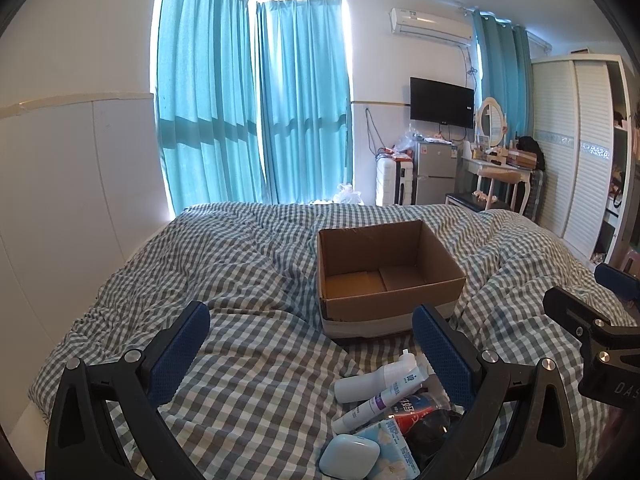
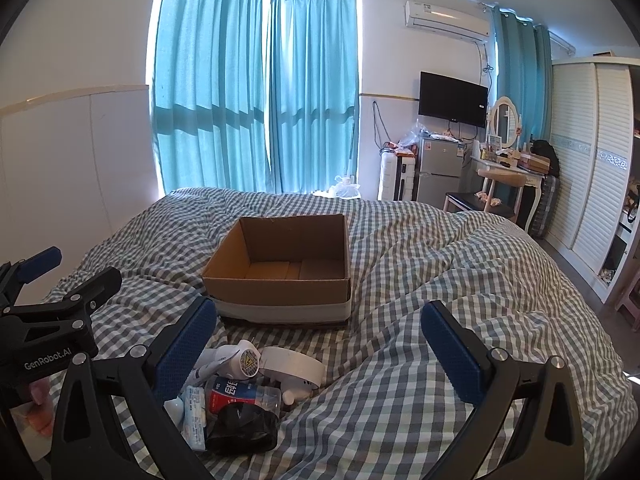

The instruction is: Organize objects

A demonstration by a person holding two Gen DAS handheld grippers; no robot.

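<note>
An empty brown cardboard box (image 1: 390, 276) stands open on the checked bed cover; it also shows in the right wrist view (image 2: 280, 270). In front of it lies a pile of small items: a white bottle (image 1: 376, 380), a white and purple tube (image 1: 370, 406), a cola bottle with a red label (image 1: 420, 416), a tissue pack (image 1: 394, 450) and a pale blue case (image 1: 349, 454). The right wrist view shows the cola bottle (image 2: 240, 412) and a white bottle (image 2: 240, 362). My left gripper (image 1: 312, 344) is open above the pile's left side. My right gripper (image 2: 320, 340) is open, right of the pile.
The bed's checked cover (image 1: 240, 264) is rumpled, with a ridge to the right of the box. A white wall panel (image 1: 60, 184) runs along the bed's left. Beyond the bed are teal curtains (image 1: 248, 100), a small fridge (image 1: 434, 170), a dressing table (image 1: 500, 168) and a wardrobe (image 1: 576, 152).
</note>
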